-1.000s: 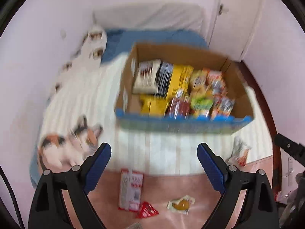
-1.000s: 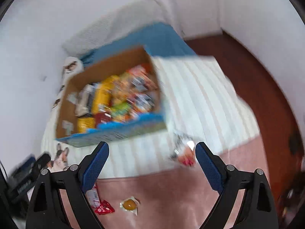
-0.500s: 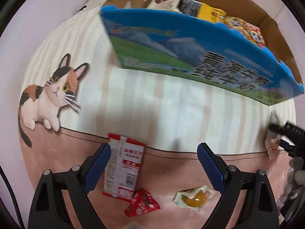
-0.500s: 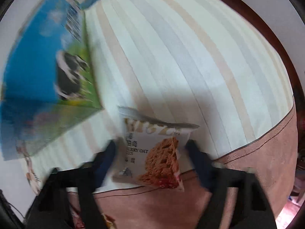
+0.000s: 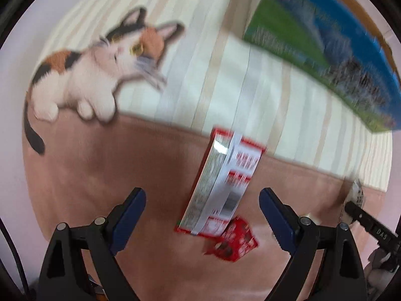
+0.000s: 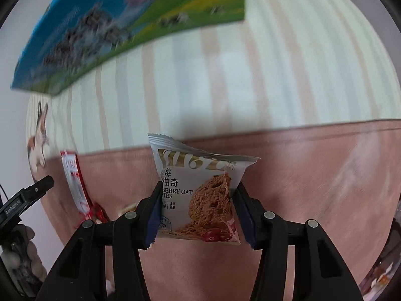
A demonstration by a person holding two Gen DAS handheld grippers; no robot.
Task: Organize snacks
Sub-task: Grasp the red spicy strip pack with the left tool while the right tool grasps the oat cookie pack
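My right gripper (image 6: 198,207) is shut on a white oat cookie packet (image 6: 198,195) and holds it over the pink blanket. My left gripper (image 5: 203,212) is open, its fingers on either side of the near end of a red and white snack packet (image 5: 223,185) lying on the blanket. A small red triangular packet (image 5: 233,243) lies just beside that end. The blue and green snack box (image 5: 325,45) stands beyond on the striped sheet; it also shows in the right wrist view (image 6: 120,30).
A calico cat print (image 5: 100,75) is on the sheet to the left. The right gripper's tip (image 5: 361,215) shows at the left wrist view's right edge. The red and white packet (image 6: 75,183) lies left of my right gripper.
My right gripper closed on the cookie packet and lifted it. My left gripper came down closer to the red and white packet, which now lies between its open fingers.
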